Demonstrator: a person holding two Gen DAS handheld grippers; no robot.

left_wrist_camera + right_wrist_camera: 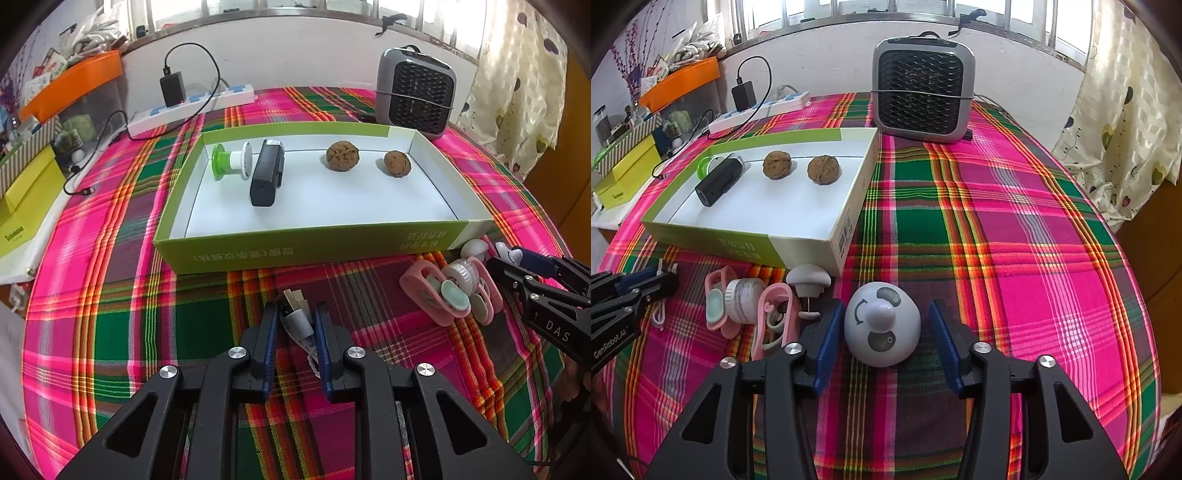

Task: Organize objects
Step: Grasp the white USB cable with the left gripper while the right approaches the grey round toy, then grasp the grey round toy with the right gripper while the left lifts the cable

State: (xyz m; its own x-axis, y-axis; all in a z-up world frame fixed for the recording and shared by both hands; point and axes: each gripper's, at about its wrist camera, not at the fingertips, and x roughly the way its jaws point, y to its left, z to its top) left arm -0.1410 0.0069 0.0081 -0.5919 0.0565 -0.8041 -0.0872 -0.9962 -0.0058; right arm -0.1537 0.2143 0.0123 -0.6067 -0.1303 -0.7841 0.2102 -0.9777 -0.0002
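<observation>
We have the left gripper (295, 314) jaws pinching the white USB cable (297, 321); the right gripper (882, 328) jaws stand spread around the grey dome (882, 328), not touching.

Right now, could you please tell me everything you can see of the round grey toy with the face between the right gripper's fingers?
The round grey toy is a smooth, matte, dome-shaped piece, plastic or rubber by its look, with a protruding knob like a nose, two dark oval patches and a curved arrow mark. It rests on the plaid tablecloth, in front of the green-and-white box. It lies between the blue fingers of the right hand-held gripper, which are open; a gap shows on each side, so nothing grips it yet.
</observation>
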